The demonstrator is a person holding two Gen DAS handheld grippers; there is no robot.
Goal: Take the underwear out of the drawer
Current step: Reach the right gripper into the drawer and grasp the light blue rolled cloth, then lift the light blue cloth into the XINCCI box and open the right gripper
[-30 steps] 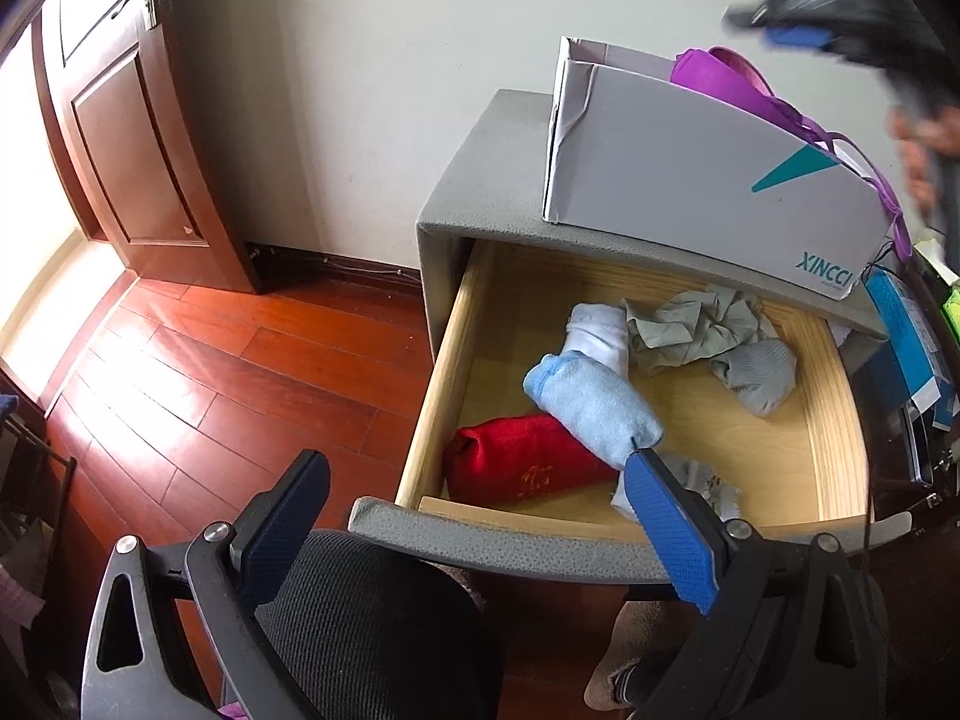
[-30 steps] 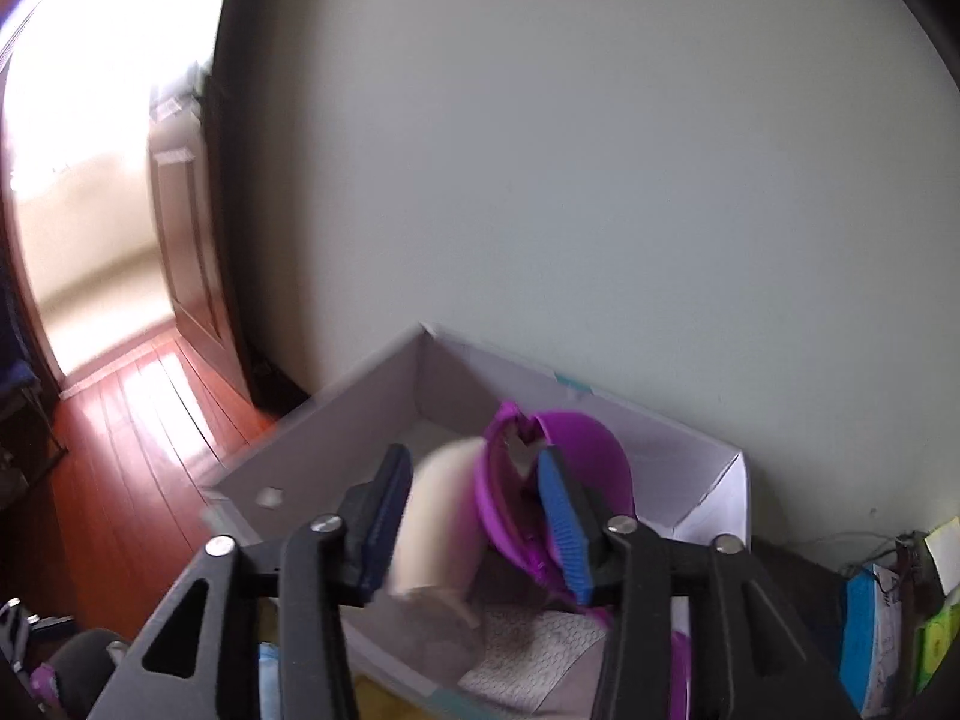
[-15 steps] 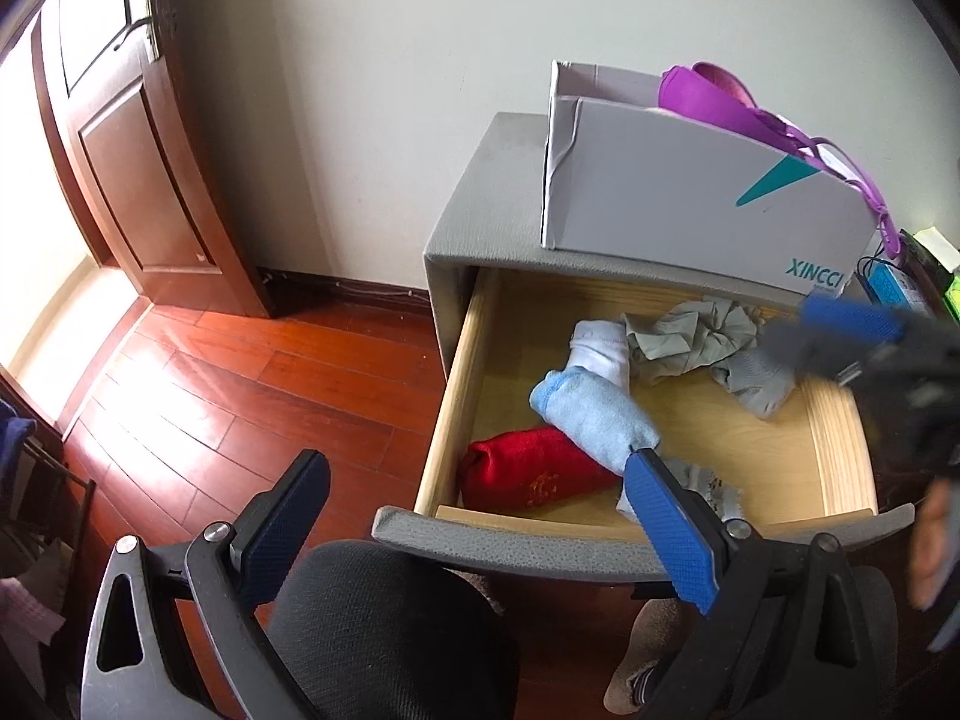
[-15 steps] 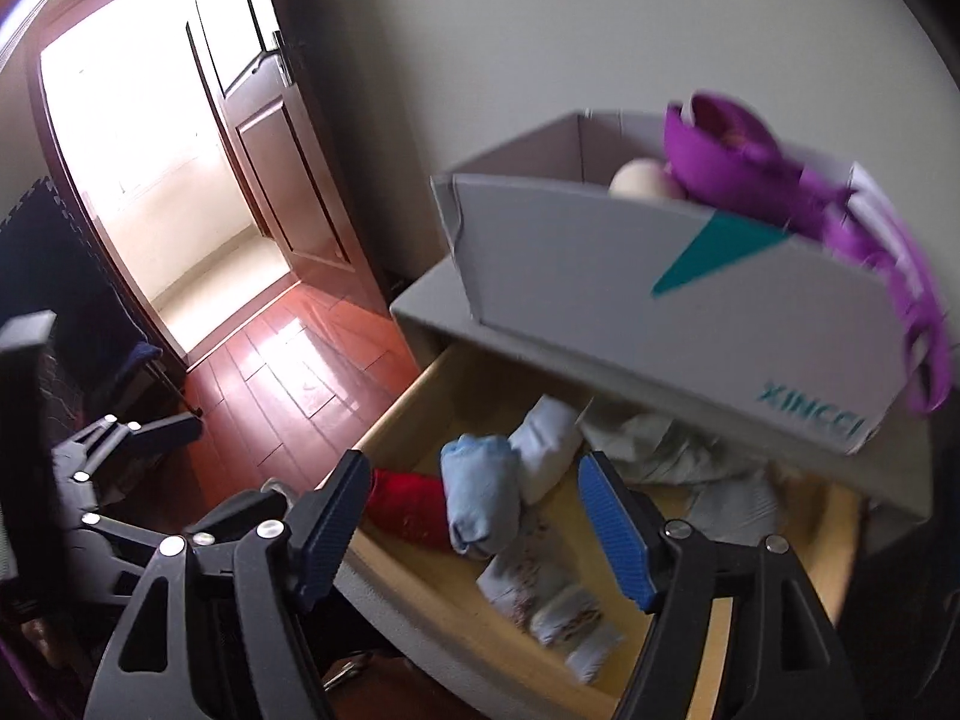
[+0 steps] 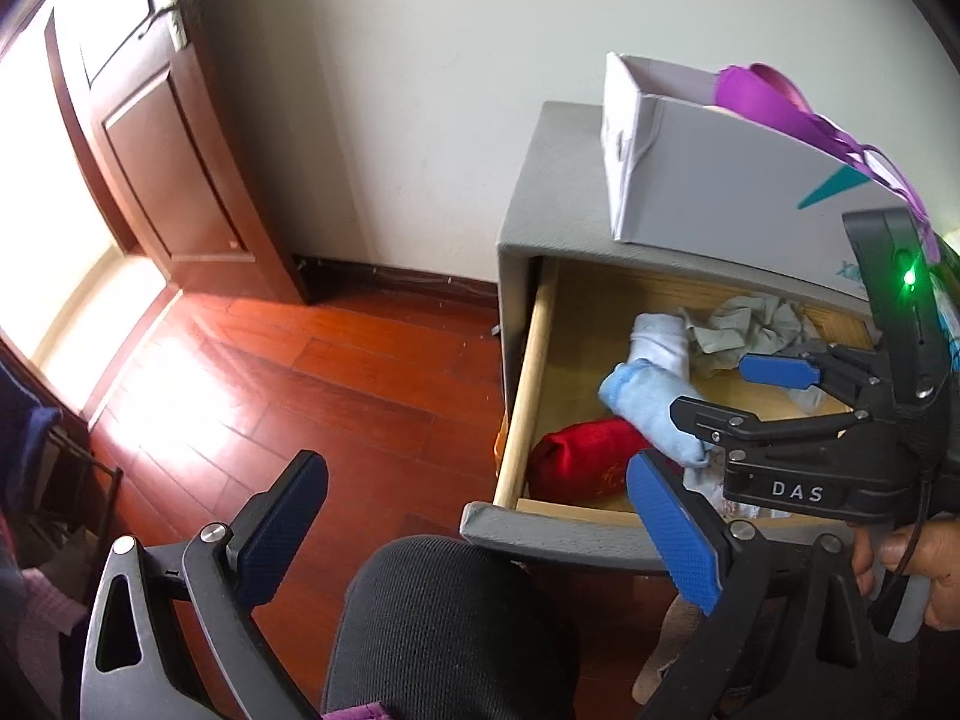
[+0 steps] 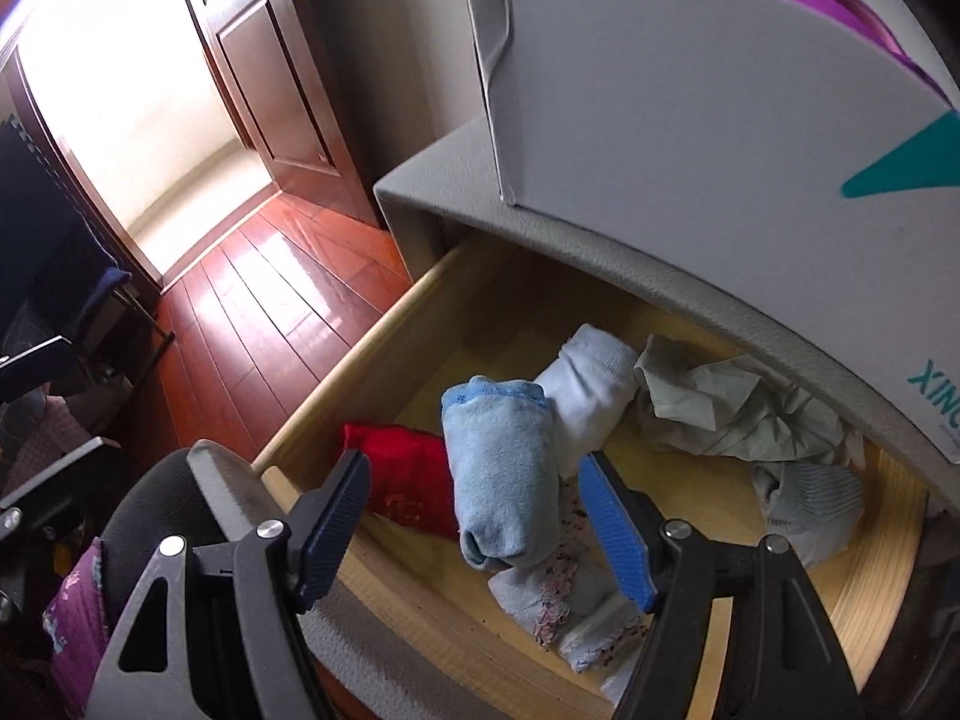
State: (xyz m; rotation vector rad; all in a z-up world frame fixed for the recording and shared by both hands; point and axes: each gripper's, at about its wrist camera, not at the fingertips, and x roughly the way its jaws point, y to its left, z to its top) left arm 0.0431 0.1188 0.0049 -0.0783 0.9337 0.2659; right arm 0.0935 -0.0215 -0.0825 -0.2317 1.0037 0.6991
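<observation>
The wooden drawer [image 6: 336,384] of a grey nightstand [image 5: 558,180] stands open. Inside lie a rolled light-blue garment [image 6: 501,468], a white roll [image 6: 591,384], a red roll [image 6: 408,480], a crumpled grey-green piece [image 6: 726,408], a grey piece [image 6: 804,504] and a floral pale piece [image 6: 570,600]. My right gripper [image 6: 474,522] is open, jaws on either side of the light-blue roll, just above it. It also shows in the left wrist view [image 5: 714,390] over the drawer. My left gripper [image 5: 480,534] is open and empty, held back over a black chair.
A grey cardboard box [image 5: 720,180] with a purple bra [image 5: 774,96] stands on the nightstand top. A black chair back [image 5: 444,618] is close to the drawer front [image 5: 540,531]. Red wood floor [image 5: 270,372] and a brown door [image 5: 162,150] lie to the left.
My right gripper came down from the box on top of the nightstand to the open drawer and now straddles the light-blue roll. The left gripper drifted left and back a little.
</observation>
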